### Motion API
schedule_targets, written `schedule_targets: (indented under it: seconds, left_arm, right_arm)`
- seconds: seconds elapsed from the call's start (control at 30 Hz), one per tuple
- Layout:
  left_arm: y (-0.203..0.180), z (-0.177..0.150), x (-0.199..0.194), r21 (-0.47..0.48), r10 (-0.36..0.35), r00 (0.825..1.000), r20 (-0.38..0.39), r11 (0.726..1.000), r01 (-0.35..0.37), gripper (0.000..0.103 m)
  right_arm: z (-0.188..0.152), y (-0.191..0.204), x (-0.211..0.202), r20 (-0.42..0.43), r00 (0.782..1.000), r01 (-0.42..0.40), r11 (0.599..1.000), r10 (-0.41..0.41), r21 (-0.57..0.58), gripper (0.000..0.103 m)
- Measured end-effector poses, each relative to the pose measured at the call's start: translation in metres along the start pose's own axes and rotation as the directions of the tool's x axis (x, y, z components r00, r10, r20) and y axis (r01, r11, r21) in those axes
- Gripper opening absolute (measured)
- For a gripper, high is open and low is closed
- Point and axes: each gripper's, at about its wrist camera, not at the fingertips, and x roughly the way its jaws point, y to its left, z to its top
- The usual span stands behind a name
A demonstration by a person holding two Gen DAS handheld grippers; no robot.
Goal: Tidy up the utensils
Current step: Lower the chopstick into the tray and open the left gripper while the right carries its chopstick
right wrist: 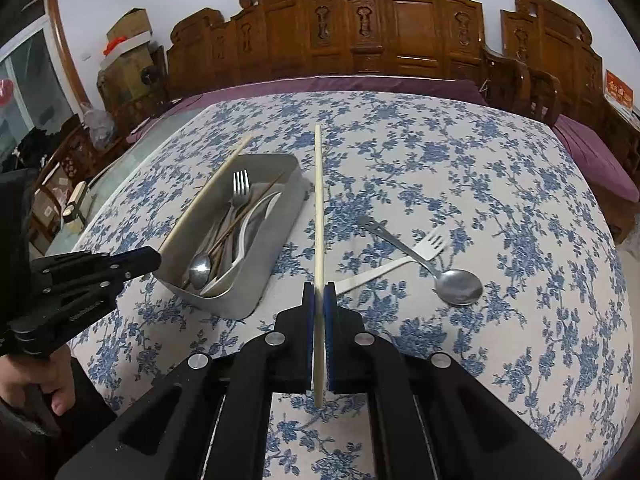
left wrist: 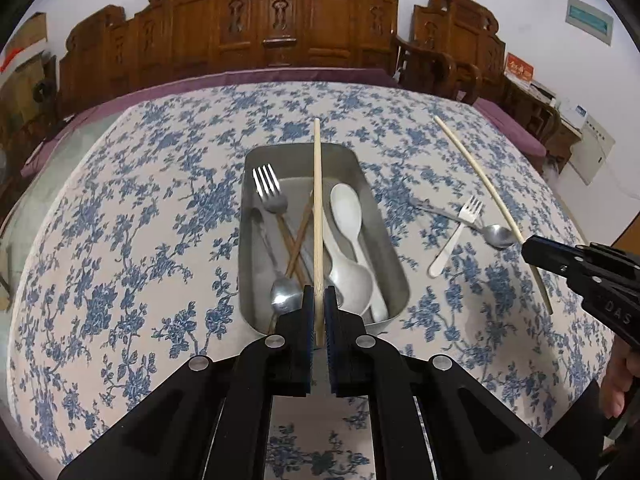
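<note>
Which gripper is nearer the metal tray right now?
Left. The left gripper hangs at the metal tray's near end, its chopstick over it; the right gripper holds another off to the tray's right.

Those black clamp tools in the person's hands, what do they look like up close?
Each gripper, left and right, is matte black plastic with angular linkage arms, round silver pivot pins and two fingers with ribbed blue pads. The side carries embossed lettering. A dark sleeve shows.
</note>
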Motion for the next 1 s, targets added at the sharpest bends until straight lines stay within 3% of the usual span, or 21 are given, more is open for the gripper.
schedule_targets:
  seconds: [0.5,1.0]
  left_arm:
    - [0.017,0.009,0.031,-0.008,-0.005,0.998,-0.061,1.0,0.004,0.004]
    - [0.025,0.016,0.026,-0.026,-0.049,0.999,-0.002,0.998,0.049,0.004]
  right_arm:
    - [0.008,0.013,0.015,-0.023,1.0,-0.004,1.0,0.003,-0.028,0.006]
    - [0.02,0.029,0.033,-0.037,0.999,-0.017,0.999,0.015,-0.04,0.006]
